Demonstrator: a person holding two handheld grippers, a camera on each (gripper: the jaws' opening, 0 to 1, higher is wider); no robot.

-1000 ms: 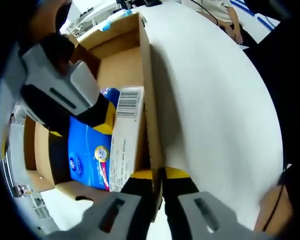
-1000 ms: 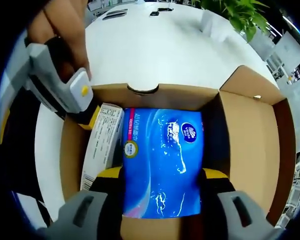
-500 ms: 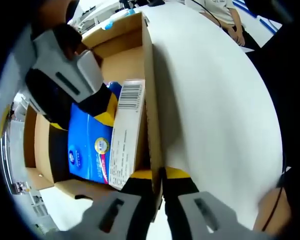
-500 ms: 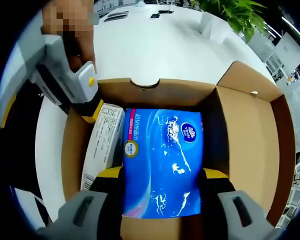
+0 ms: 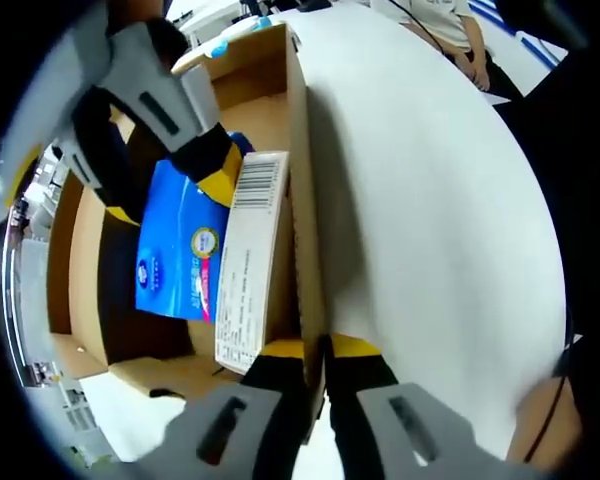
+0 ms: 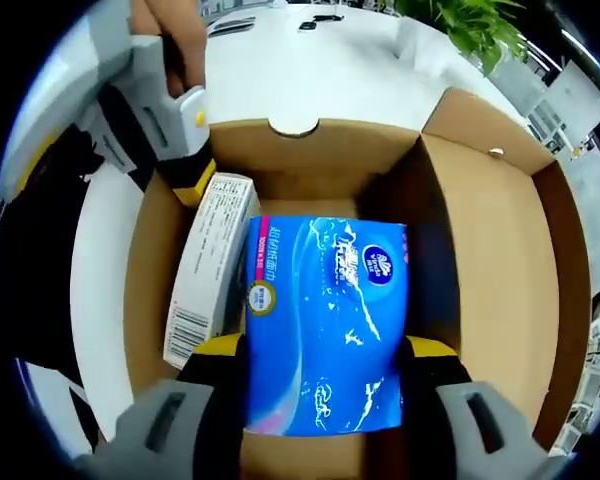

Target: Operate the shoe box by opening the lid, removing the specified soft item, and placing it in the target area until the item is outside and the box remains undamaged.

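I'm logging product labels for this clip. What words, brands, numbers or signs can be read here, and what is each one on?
Blue tissue pack: white script and a round white logo, too blurred to read.
Same pack, round yellow-rimmed seal: too small to read.
Same pack, red side strip: fine print, unreadable.
Pack's white side panel: a barcode and rows of small print, digits and text unreadable.
Cardboard shoe box: no print visible.

In the right gripper view, the blue tissue pack (image 6: 325, 325) hides the shoe box (image 6: 485, 290) floor beneath it, and its near edge is cut off behind the hand-held gripper (image 6: 320, 375). Small print on the pack's white side label is too small to read. In the left gripper view, a person (image 5: 442, 25) at the table (image 5: 430, 200) is cut off by the edge.
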